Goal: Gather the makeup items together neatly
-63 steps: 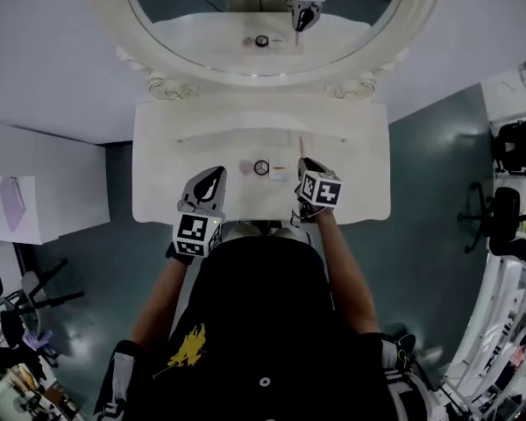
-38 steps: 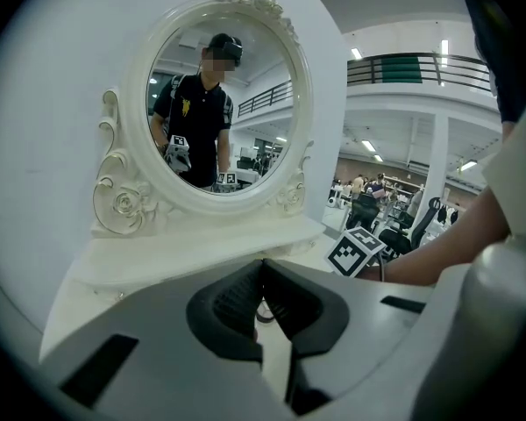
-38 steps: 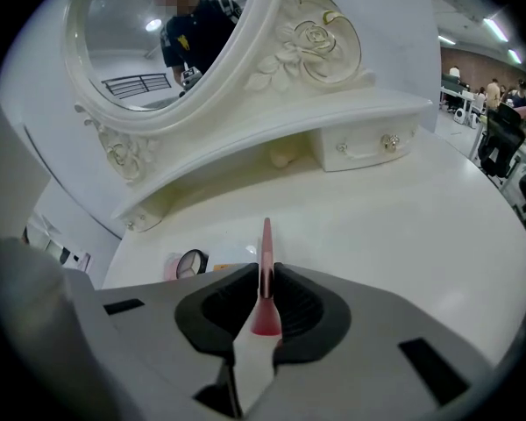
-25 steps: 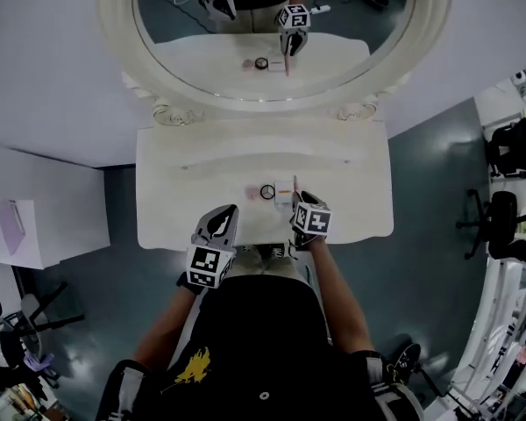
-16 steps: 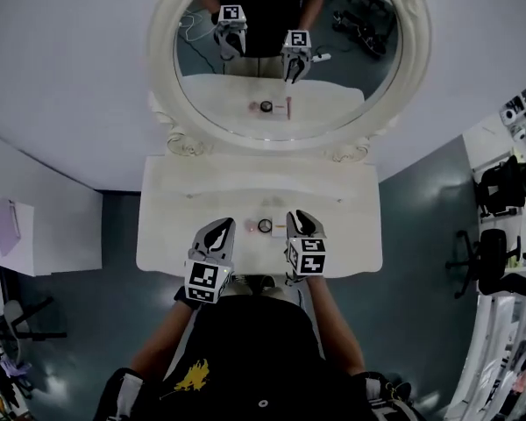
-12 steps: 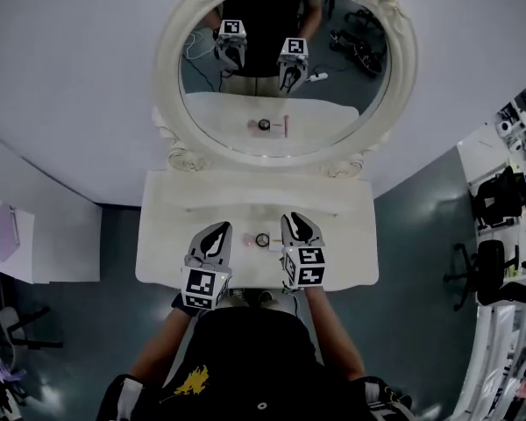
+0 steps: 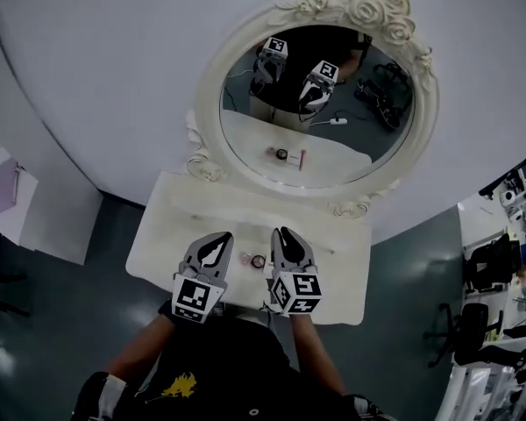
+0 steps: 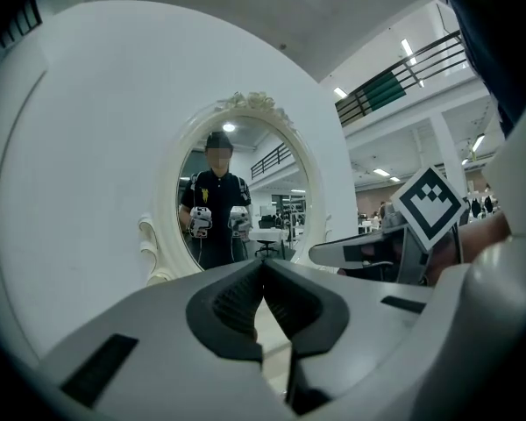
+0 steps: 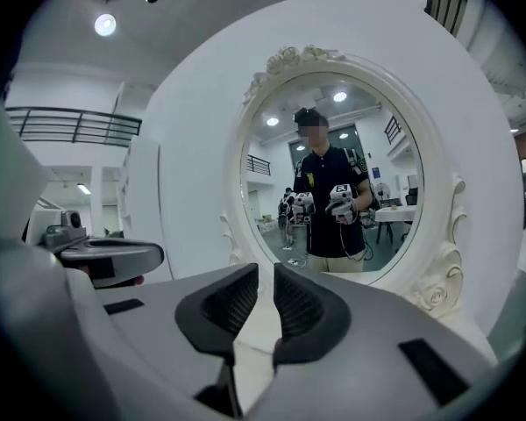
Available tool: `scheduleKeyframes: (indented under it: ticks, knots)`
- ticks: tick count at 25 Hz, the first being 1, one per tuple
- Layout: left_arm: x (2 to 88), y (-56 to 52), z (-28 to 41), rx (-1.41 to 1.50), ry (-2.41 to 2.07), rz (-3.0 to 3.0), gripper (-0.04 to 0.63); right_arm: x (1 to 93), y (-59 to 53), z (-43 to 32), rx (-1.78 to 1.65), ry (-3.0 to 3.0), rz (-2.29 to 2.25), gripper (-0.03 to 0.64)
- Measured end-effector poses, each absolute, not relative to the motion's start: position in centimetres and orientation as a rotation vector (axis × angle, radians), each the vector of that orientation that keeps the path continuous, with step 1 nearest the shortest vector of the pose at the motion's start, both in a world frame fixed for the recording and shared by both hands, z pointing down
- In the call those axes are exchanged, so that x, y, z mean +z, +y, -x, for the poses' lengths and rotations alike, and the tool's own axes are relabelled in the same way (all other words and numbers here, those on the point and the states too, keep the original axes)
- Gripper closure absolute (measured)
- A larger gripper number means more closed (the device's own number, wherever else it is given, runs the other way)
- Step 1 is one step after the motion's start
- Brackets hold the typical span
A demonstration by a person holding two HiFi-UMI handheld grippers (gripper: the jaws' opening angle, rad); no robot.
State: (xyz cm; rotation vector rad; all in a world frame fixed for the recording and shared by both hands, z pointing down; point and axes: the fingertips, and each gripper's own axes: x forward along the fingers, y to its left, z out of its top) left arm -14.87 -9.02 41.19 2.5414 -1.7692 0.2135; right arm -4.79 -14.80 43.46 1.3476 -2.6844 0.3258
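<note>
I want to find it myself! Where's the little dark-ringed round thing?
Below the big oval mirror stands a white table. Near its front edge lie tiny things; yours is the round thing with a dark rim, right of the pale pink one.

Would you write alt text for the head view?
A person holds the shut left gripper and the right gripper, whose empty jaws have just been closing, over a white dressing table with small makeup items between them, facing an ornate oval mirror.

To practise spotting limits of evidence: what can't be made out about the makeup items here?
Head view: makeup items too small to identify; the right gripper, its empty jaws having just been closing, covers others.
Left gripper view: the shut left gripper blocks them; right gripper view likewise.
</note>
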Motion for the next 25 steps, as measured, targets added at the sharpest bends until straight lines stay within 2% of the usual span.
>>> scheduleKeyframes:
  ticks: [12,25]
  knots:
    - [41.1,-7.5,15.8,0.167,-1.834,-2.466,0.583,43.7,-13.8,5.6,0.292,-2.669,-1.235,0.6]
    - [40.5,-6.9,16.0,0.114,-1.852,-2.44,0.583,42.5,-12.8,6.4,0.247,-2.659,-1.166,0.601]
